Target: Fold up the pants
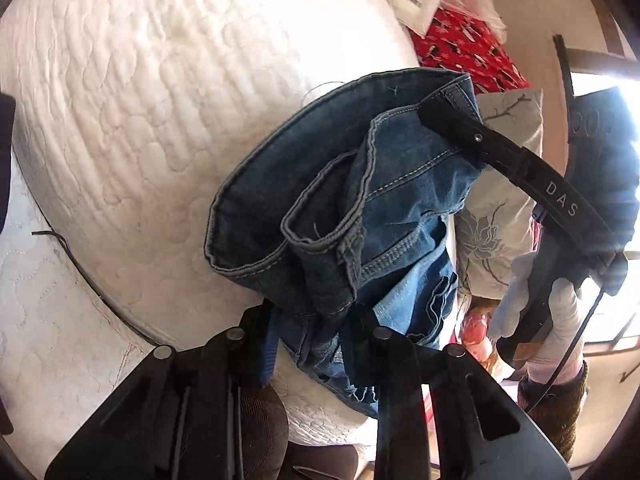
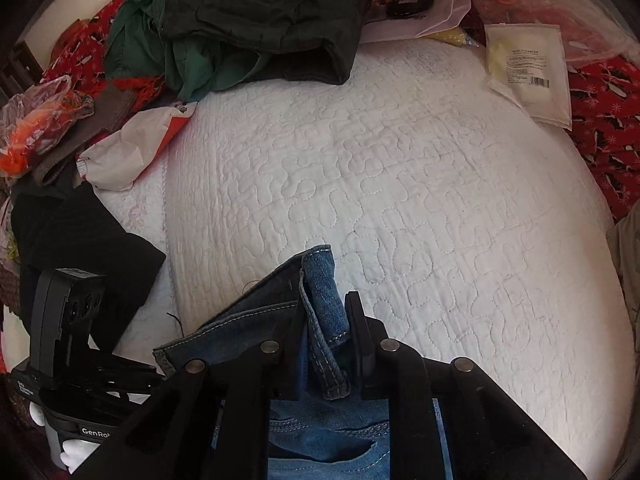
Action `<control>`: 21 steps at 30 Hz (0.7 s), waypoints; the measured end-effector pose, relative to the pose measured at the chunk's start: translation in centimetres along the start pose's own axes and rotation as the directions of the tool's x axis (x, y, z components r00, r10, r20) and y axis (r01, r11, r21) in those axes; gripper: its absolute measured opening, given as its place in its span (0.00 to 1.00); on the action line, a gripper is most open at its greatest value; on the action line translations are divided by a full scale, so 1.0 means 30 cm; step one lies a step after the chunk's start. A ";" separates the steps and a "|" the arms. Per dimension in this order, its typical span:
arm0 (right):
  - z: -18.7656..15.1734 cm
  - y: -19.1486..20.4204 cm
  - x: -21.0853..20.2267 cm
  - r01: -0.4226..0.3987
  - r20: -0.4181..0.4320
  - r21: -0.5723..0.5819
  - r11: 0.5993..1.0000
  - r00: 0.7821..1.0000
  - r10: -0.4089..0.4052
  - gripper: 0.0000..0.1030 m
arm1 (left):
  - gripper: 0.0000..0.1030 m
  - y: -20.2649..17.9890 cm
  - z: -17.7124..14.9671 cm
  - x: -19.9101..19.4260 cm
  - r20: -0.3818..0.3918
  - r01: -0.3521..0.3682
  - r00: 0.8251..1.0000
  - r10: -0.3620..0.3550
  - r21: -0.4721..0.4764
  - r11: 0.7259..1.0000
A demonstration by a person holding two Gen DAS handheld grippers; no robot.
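The pants are blue jeans [image 1: 360, 208], held up off a white quilted mattress [image 1: 140, 100]. My left gripper [image 1: 316, 320] is shut on a bunch of the denim at the bottom of the left wrist view; two hem openings hang just above it. My right gripper [image 1: 430, 110] shows there as a black finger clamped on the far upper edge of the jeans. In the right wrist view my right gripper [image 2: 320, 328] is shut on a seamed edge of the jeans [image 2: 320, 280], with more denim below it. The left gripper's body [image 2: 68, 344] is at the lower left.
The mattress [image 2: 400, 200] stretches ahead. A pile of dark and green clothes [image 2: 248, 16] lies at its far edge. A white packet [image 2: 528, 68] and red patterned cloth [image 2: 600, 120] lie at the right. A black garment [image 2: 80, 232] lies left. A floral pillow [image 1: 500, 208] is on the right.
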State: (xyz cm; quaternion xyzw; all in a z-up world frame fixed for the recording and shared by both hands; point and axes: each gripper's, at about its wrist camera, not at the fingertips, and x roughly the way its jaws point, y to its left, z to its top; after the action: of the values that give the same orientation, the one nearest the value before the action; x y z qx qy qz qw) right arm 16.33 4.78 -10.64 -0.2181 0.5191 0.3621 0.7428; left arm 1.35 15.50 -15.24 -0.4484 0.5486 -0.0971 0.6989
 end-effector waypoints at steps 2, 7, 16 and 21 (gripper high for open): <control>-0.021 -0.008 -0.066 -0.017 0.044 0.029 0.999 0.999 0.015 0.16 | 0.22 -0.056 -0.022 -0.031 0.026 -0.015 1.000 0.013 0.057 0.998; -0.135 -0.083 -0.259 -0.090 0.183 0.143 0.986 0.981 0.063 0.16 | 0.22 -0.264 -0.100 -0.075 0.088 -0.082 0.994 0.061 0.265 0.961; -0.686 -0.386 -0.557 -0.211 0.410 0.452 0.867 0.912 0.008 0.20 | 0.22 -0.689 -0.375 0.117 0.085 -0.158 0.987 0.135 0.657 0.737; -1.112 -0.546 -0.483 -0.191 0.356 0.691 0.697 0.929 -0.098 0.27 | 0.24 -0.792 -0.672 0.413 0.123 -0.256 0.944 0.306 0.857 0.446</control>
State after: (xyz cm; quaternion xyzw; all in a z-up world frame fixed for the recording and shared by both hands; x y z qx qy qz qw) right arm 5.51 -33.62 -10.24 0.1725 0.4764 0.1847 0.8422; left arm -2.69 -16.53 -6.16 0.0613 0.5094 -0.2522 0.8205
